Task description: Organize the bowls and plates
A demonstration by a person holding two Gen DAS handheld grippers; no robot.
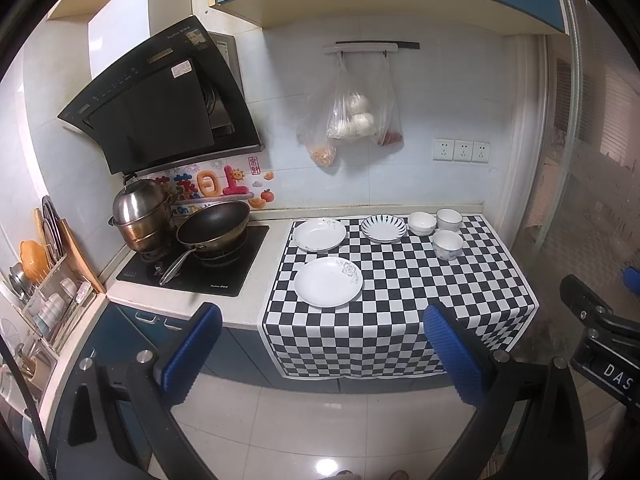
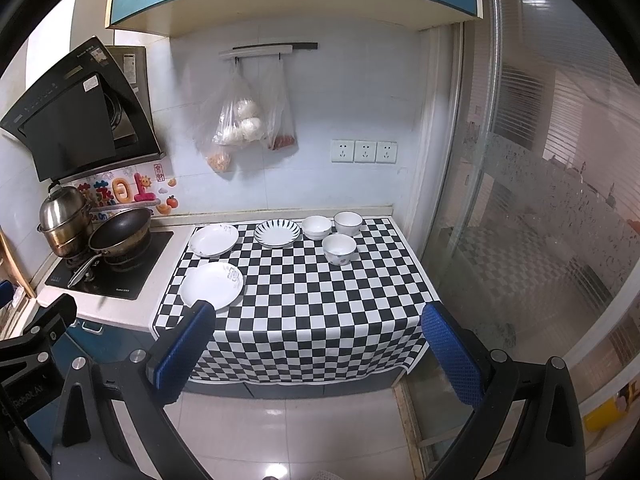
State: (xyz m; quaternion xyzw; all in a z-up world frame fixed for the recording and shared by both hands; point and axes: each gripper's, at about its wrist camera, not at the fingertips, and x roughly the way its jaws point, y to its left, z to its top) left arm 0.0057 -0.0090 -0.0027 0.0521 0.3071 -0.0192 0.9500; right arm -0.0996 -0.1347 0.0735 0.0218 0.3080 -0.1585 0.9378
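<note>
Nothing had been picked up yet; by my judgement the work stood at its very start. The left gripper (image 1: 322, 344) and the right gripper (image 2: 316, 344) both hung well back from the worktop (image 1: 256, 276), fingers (image 1: 192, 354) spread wide and holding nothing.

Ahead of the fingers, on the checked cloth (image 2: 320, 304), lay three plates: a flowered plate (image 1: 328, 281) nearest, a second white plate (image 1: 319, 234) beyond it, and a striped plate (image 1: 384, 228) to the right. Further right stood three bowls (image 1: 447, 243), all apparently empty.

The next move probably called for reaching forward to the nearest plate and gripping its rim so the plates could be stacked.
</note>
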